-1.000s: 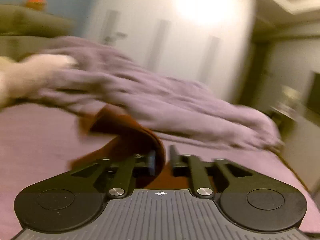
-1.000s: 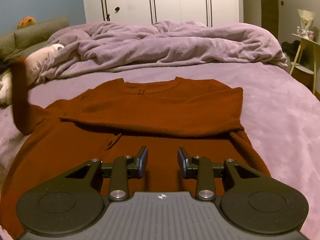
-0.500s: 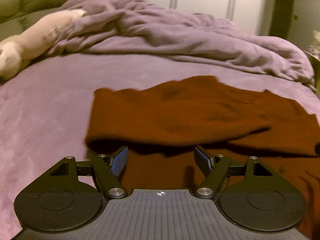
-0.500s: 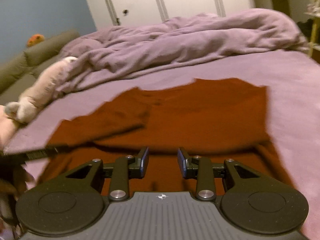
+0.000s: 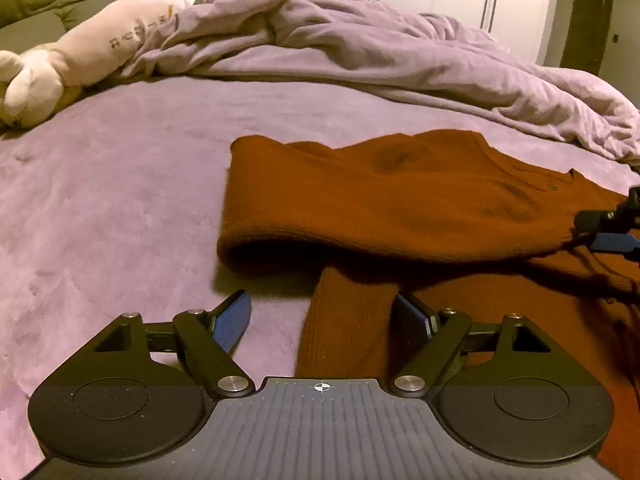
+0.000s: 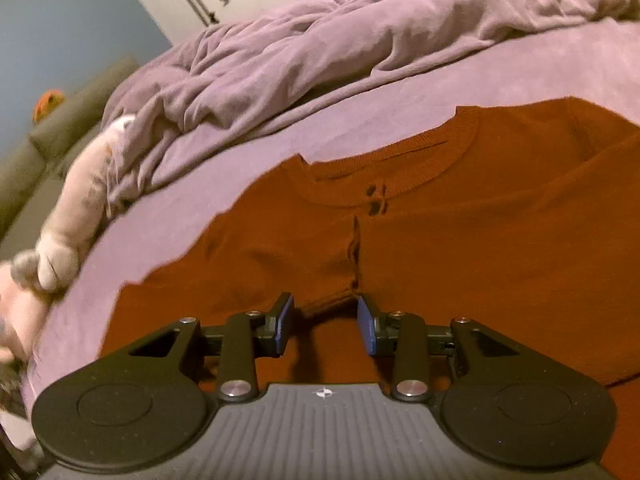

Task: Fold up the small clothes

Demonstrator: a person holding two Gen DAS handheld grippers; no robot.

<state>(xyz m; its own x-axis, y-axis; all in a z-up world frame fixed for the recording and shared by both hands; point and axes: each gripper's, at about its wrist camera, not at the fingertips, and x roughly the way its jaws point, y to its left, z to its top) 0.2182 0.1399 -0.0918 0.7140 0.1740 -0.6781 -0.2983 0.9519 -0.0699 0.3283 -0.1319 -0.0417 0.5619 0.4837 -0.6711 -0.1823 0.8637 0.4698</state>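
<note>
Rust-red sweater on bed; left tongs just opening, empty.

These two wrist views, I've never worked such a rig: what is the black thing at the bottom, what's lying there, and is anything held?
No robot arm here: a person carries a hand-held gripper in each hand, each with a forward-looking camera. The black shape is that tool. The left hand-held gripper has just been opening; its jaws stand wide over the edge of the rust-red sweater, gripping nothing. The right hand-held gripper is open too, a fold of sweater lying loosely ahead of its tips. The sweater lies part-folded on a purple bed, beside a rumpled duvet and a plush toy.
</note>
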